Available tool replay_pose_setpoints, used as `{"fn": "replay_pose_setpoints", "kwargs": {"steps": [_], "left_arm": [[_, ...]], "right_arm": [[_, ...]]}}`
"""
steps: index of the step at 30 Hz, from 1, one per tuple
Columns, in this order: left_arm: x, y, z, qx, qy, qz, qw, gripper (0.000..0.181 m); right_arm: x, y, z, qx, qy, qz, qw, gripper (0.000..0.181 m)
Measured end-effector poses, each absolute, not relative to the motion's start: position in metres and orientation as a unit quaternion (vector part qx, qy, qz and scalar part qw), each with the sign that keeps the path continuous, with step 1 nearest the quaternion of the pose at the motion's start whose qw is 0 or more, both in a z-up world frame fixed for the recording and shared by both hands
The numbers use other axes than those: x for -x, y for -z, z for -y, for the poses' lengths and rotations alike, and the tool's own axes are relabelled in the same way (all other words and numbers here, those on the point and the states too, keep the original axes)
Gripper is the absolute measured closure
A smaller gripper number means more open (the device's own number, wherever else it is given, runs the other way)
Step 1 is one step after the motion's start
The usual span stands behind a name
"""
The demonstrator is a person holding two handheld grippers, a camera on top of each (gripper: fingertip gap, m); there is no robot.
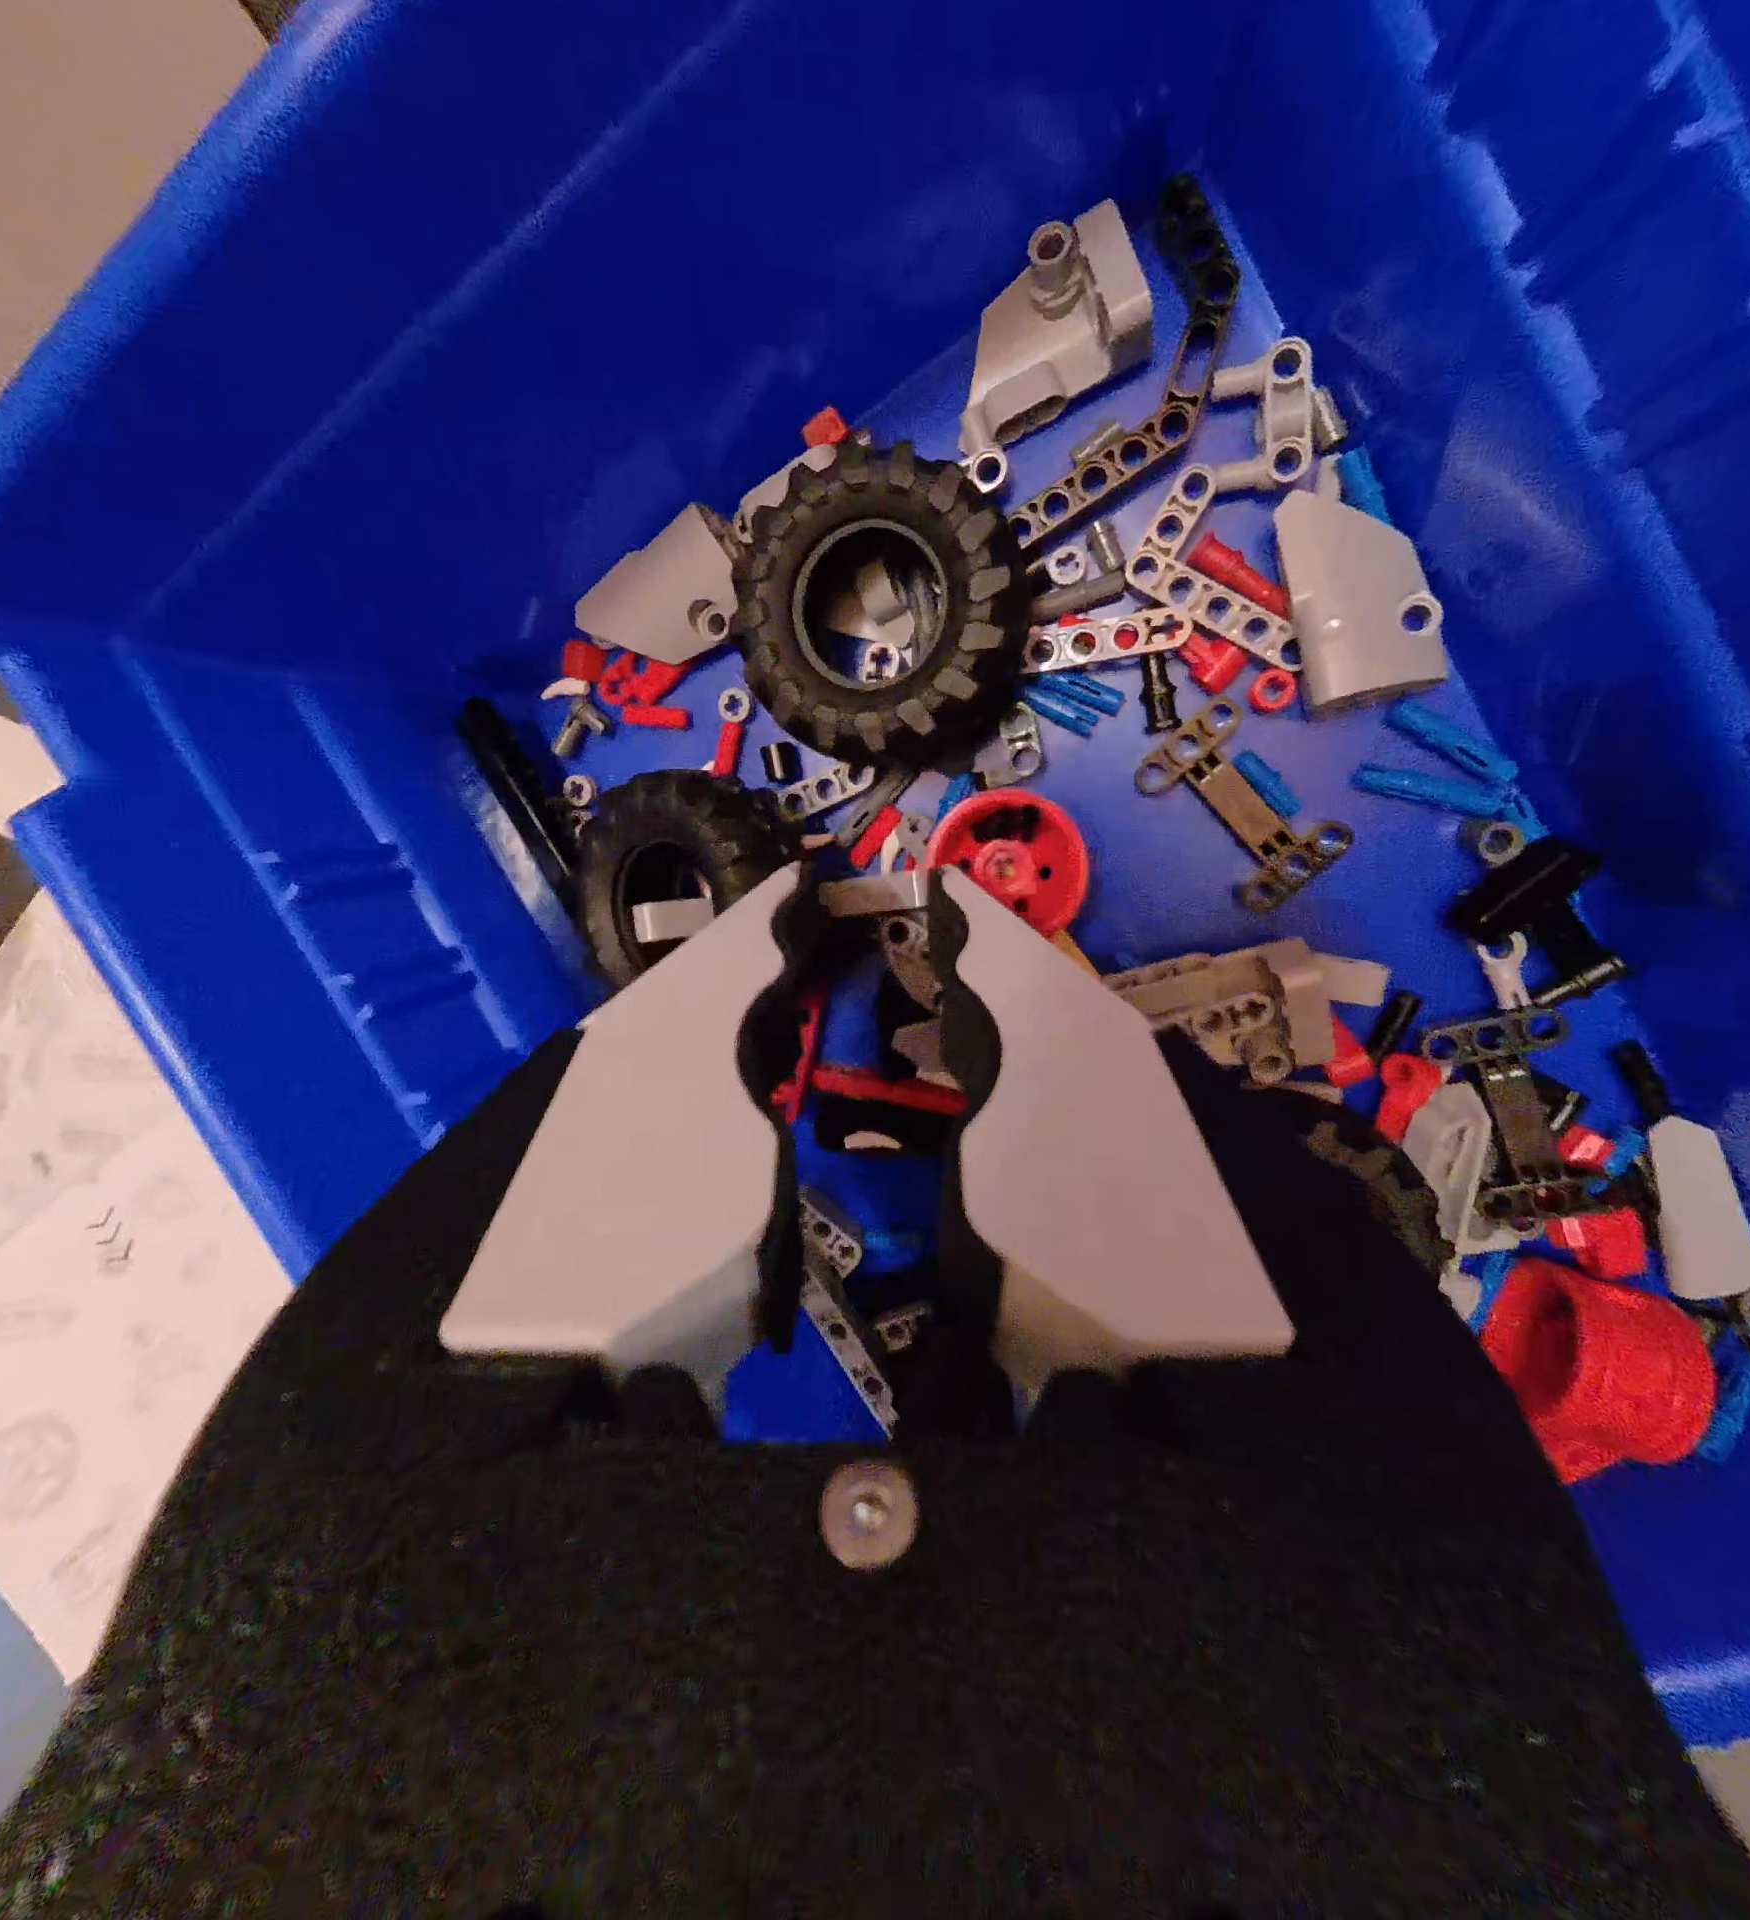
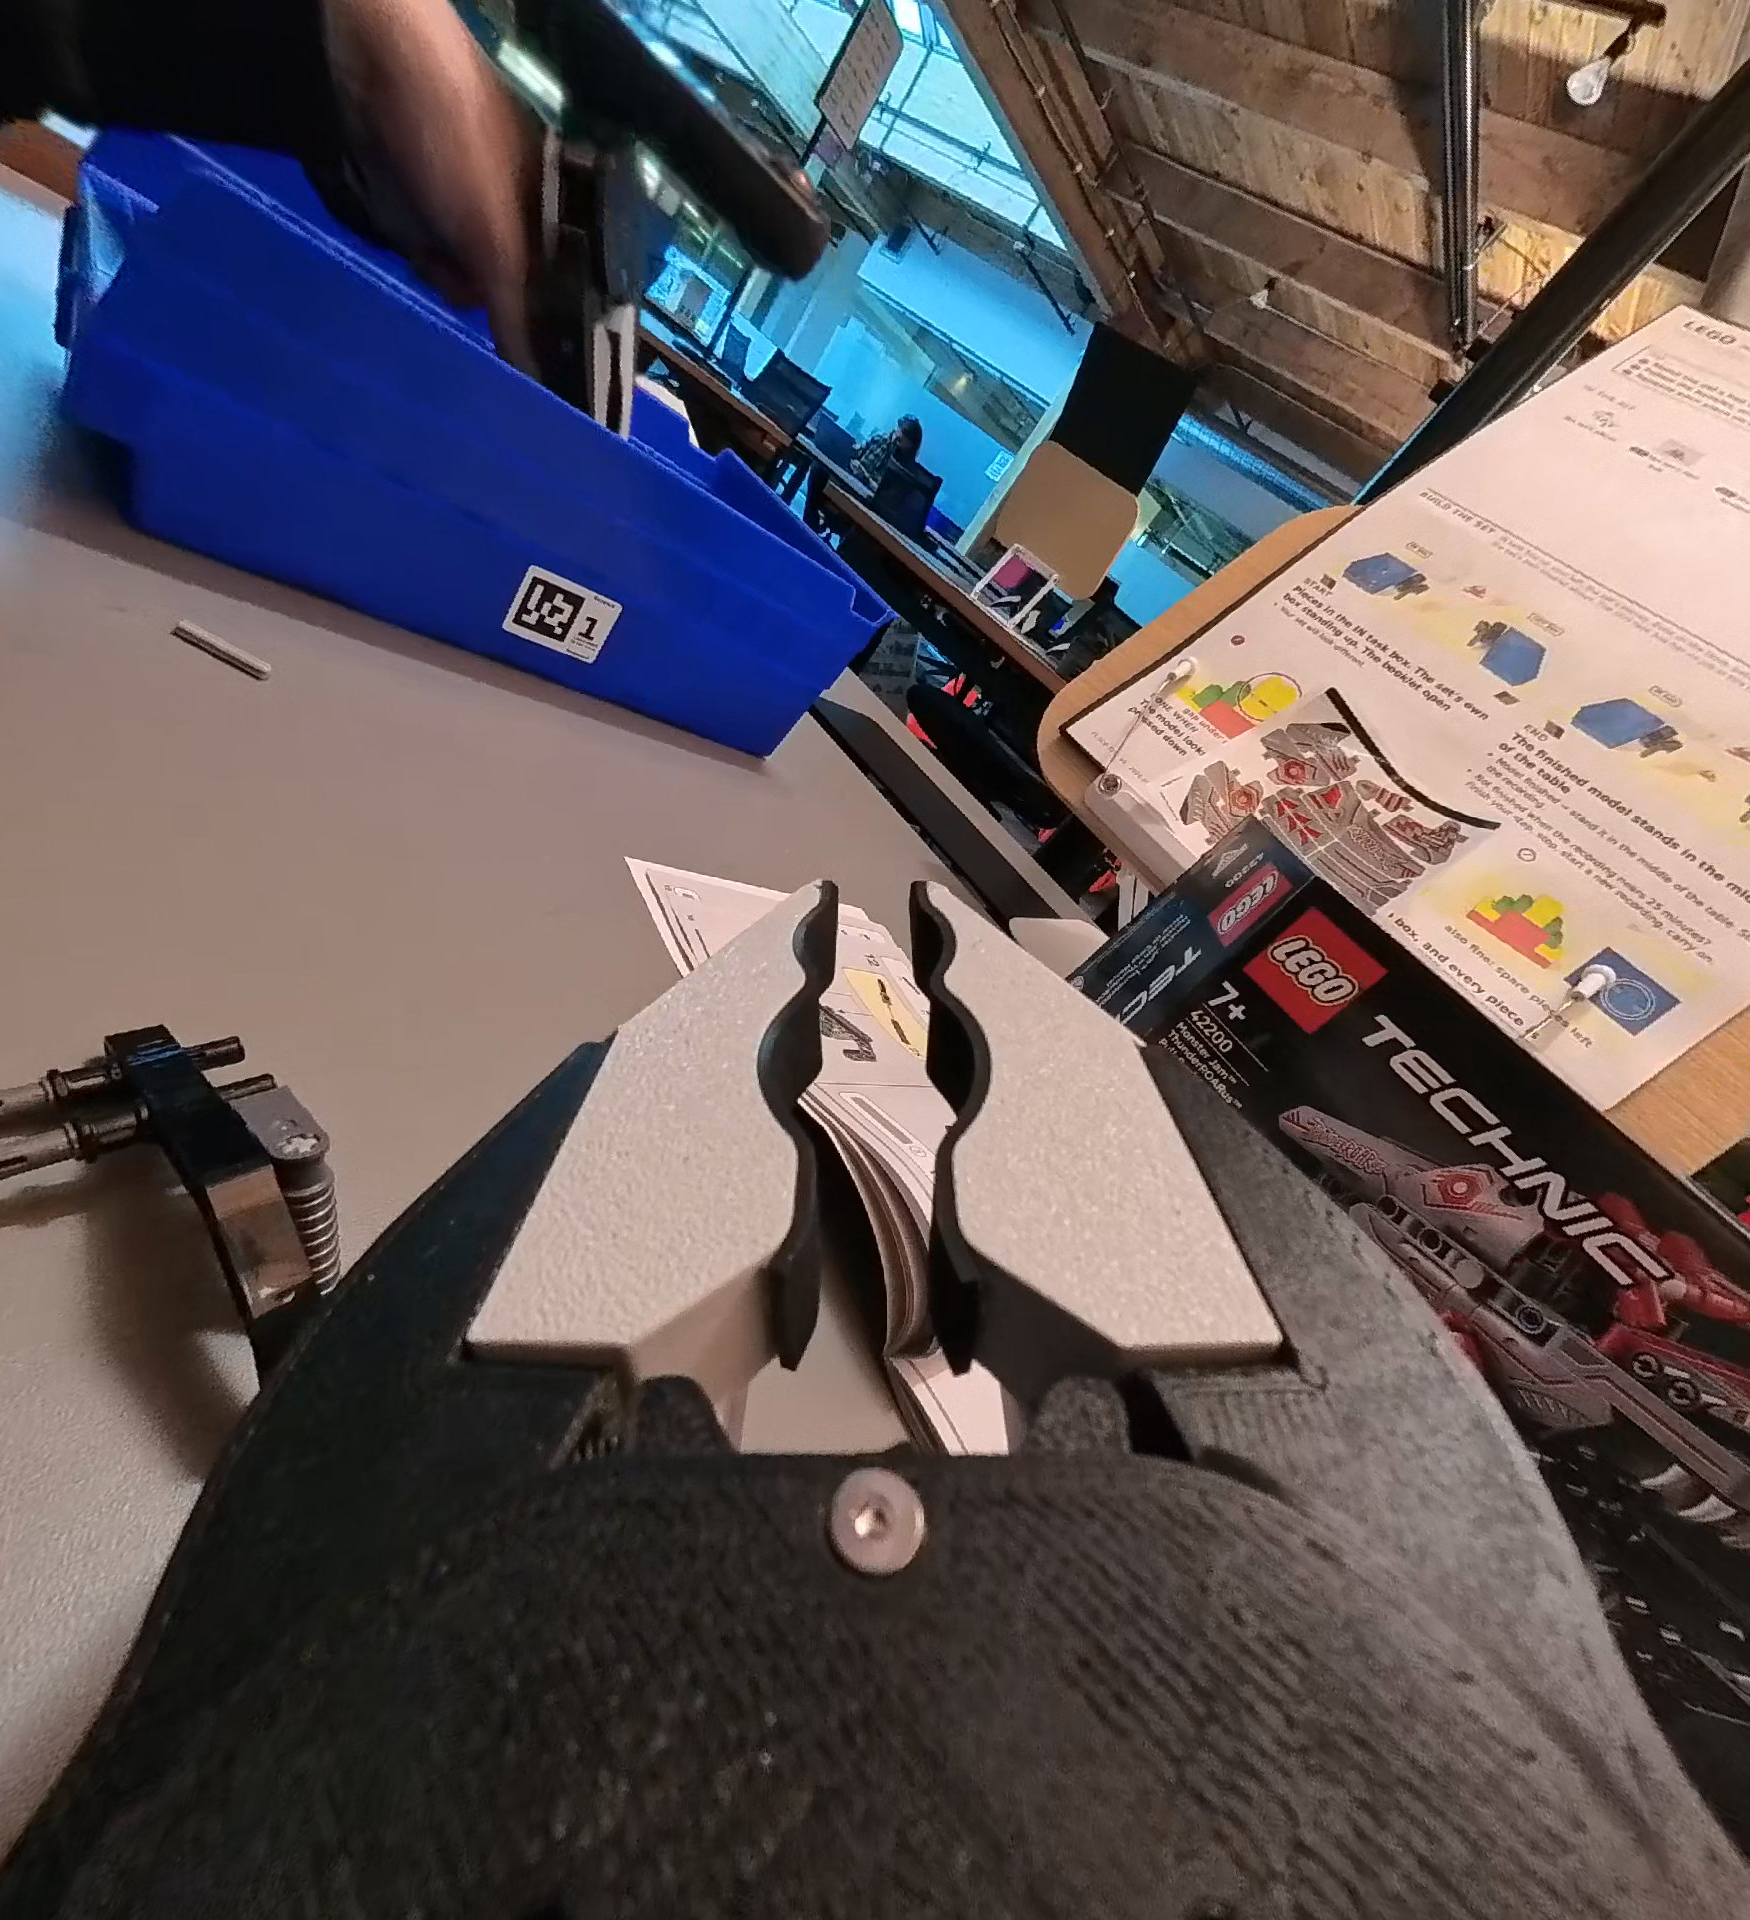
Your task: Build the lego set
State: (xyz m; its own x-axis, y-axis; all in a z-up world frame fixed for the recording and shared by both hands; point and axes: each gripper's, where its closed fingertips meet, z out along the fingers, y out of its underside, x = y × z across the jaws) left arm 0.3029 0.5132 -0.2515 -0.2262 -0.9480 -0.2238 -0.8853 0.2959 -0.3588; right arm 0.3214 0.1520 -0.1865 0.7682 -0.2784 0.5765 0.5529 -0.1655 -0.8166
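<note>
In the left wrist view the blue bin (image 1: pixel 435 436) holds several loose Technic parts: two black tyres (image 1: pixel 876 603), a red wheel hub (image 1: pixel 1011 857), grey panels and beams, and red and blue pins. My left gripper (image 1: pixel 871 883) reaches down into the bin, its tips closed on a small grey piece (image 1: pixel 873 891). In the right wrist view my right gripper (image 2: pixel 873 920) hovers low over the table, narrowly open and empty. A part-built assembly (image 2: pixel 185 1122) with axles and springs lies to its left.
The bin (image 2: pixel 414 488) stands at the far left of the grey table (image 2: pixel 331 883), with a hand and the left gripper (image 2: pixel 590 312) over it. A small grey axle (image 2: pixel 222 649) lies loose. The booklet (image 2: pixel 871 1039), the set's box (image 2: pixel 1473 1143) and an instruction board (image 2: pixel 1525 675) are on the right. One gripper's finger ends stand about 35 cm off the other's.
</note>
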Motion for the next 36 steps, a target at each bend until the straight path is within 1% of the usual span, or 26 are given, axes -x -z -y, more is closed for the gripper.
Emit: {"fn": "replay_pose_setpoints", "kwargs": {"steps": [3, 6, 8, 11, 15, 16, 17, 19, 23, 26, 28, 31, 36], "left_arm": [[-0.301, 0.238, -0.508, 0.585, 0.106, -0.778, 0.206, 0.140], [-0.298, 0.230, -0.479, 0.544, 0.162, -0.804, 0.178, 0.118], [-0.300, 0.230, -0.457, 0.507, 0.183, -0.826, 0.164, 0.114], [-0.316, 0.239, -0.435, 0.474, 0.193, -0.841, 0.176, 0.110], [-0.333, 0.265, -0.435, 0.464, 0.151, -0.850, 0.200, 0.104], [-0.334, 0.271, -0.436, 0.454, 0.140, -0.856, 0.203, 0.104], [-0.335, 0.274, -0.435, 0.449, 0.137, -0.859, 0.204, 0.110], [-0.337, 0.275, -0.437, 0.456, 0.137, -0.854, 0.211, 0.111], [-0.334, 0.275, -0.457, 0.485, 0.112, -0.840, 0.218, 0.134], [-0.333, 0.273, -0.463, 0.514, 0.119, -0.823, 0.211, 0.144], [-0.328, 0.273, -0.469, 0.521, 0.105, -0.822, 0.206, 0.156], [-0.315, 0.275, -0.484, 0.525, 0.069, -0.826, 0.195, 0.156], [-0.311, 0.263, -0.498, 0.552, 0.074, -0.805, 0.204, 0.159]], "right_arm": [[-0.321, 0.187, -0.153, 0.692, 0.327, 0.101, 0.636, 0.170], [-0.321, 0.187, -0.152, 0.690, 0.328, 0.100, 0.637, 0.170], [-0.322, 0.187, -0.152, 0.691, 0.330, 0.099, 0.636, 0.170], [-0.322, 0.187, -0.152, 0.691, 0.333, 0.100, 0.634, 0.170], [-0.322, 0.187, -0.152, 0.689, 0.335, 0.099, 0.635, 0.170], [-0.322, 0.187, -0.152, 0.689, 0.335, 0.099, 0.635, 0.170], [-0.323, 0.187, -0.152, 0.689, 0.335, 0.099, 0.635, 0.170], [-0.323, 0.187, -0.152, 0.689, 0.337, 0.099, 0.633, 0.170], [-0.323, 0.187, -0.152, 0.690, 0.338, 0.099, 0.632, 0.170], [-0.323, 0.187, -0.152, 0.689, 0.338, 0.099, 0.633, 0.170], [-0.323, 0.187, -0.152, 0.689, 0.338, 0.100, 0.633, 0.170], [-0.322, 0.187, -0.152, 0.689, 0.338, 0.100, 0.633, 0.170], [-0.322, 0.187, -0.152, 0.690, 0.338, 0.100, 0.632, 0.170]]}}
